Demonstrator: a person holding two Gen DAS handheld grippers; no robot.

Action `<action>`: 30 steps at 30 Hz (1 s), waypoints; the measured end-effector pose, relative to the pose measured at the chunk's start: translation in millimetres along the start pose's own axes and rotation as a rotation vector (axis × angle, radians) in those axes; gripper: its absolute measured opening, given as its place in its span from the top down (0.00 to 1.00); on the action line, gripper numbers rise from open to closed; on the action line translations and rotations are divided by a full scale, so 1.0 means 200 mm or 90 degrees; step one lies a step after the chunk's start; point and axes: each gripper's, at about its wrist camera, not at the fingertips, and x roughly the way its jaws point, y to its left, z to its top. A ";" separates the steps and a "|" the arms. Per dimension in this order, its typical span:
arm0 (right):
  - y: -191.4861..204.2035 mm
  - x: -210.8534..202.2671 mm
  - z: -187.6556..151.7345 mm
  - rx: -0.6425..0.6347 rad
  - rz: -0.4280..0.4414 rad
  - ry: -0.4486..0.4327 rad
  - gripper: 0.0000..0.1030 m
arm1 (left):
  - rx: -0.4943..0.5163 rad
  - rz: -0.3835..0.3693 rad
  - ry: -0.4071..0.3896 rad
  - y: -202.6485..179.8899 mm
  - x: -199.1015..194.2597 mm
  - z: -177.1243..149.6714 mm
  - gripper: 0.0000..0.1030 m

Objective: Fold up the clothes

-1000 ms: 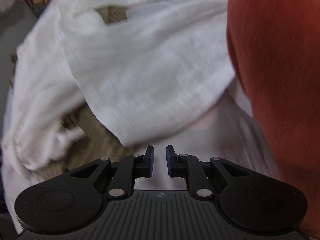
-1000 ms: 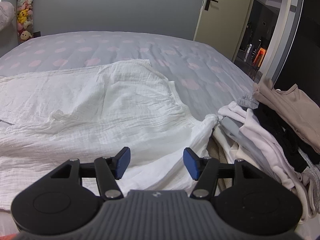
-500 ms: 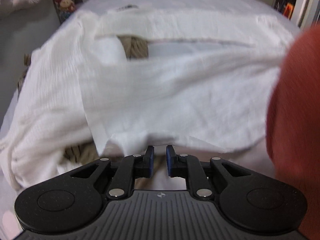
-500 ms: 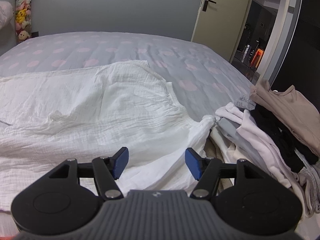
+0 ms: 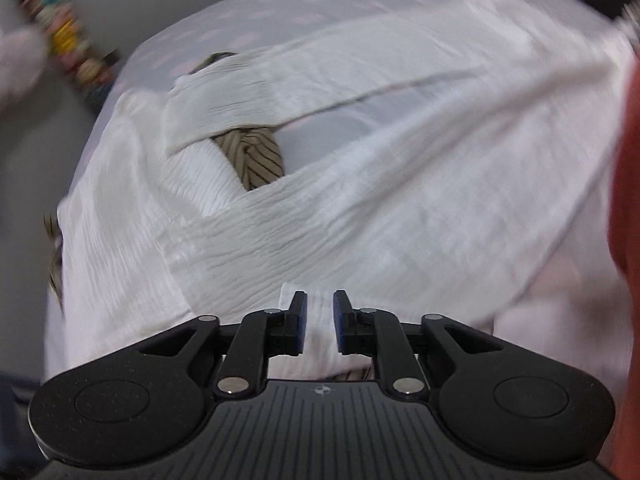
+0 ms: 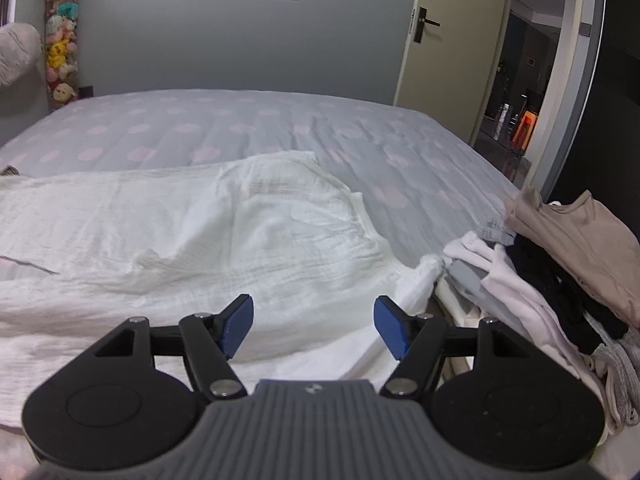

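A large white crinkled garment [image 5: 360, 184] lies spread over the bed, blurred by motion in the left wrist view. My left gripper [image 5: 320, 322] sits low at its near edge, its jaws narrowed onto a bunched fold of the white cloth that fills the small gap between them. In the right wrist view the same white garment [image 6: 224, 236] lies rumpled across the bed. Just above its near right part my right gripper [image 6: 314, 326] hovers open, with nothing between its fingers.
A tan striped garment [image 5: 252, 152] shows through a gap in the white cloth. An orange-red sleeve [image 5: 628, 200] fills the right edge. The dotted bed sheet [image 6: 280, 128] stretches to the far wall. A heap of clothes [image 6: 560, 264] sits at the bed's right edge, with a doorway [image 6: 516, 80] beyond.
The left view has swung up and leftward over the white garment, and a fold of it now sits between the left fingers. The right gripper has barely moved and stays open.
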 end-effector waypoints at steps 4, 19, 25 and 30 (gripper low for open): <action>-0.01 -0.02 0.01 0.013 0.037 -0.003 0.30 | 0.147 0.011 0.023 -0.10 0.02 0.02 0.68; -0.24 0.03 -0.04 0.187 0.070 0.023 0.24 | 0.547 -0.072 0.159 -0.27 0.35 0.12 0.64; -0.31 0.09 -0.03 0.142 0.053 0.044 0.24 | 0.538 -0.119 0.224 -0.25 0.47 0.12 0.79; -0.35 0.15 0.01 0.017 0.071 0.066 0.24 | 0.410 -0.121 0.223 -0.18 0.47 0.10 0.96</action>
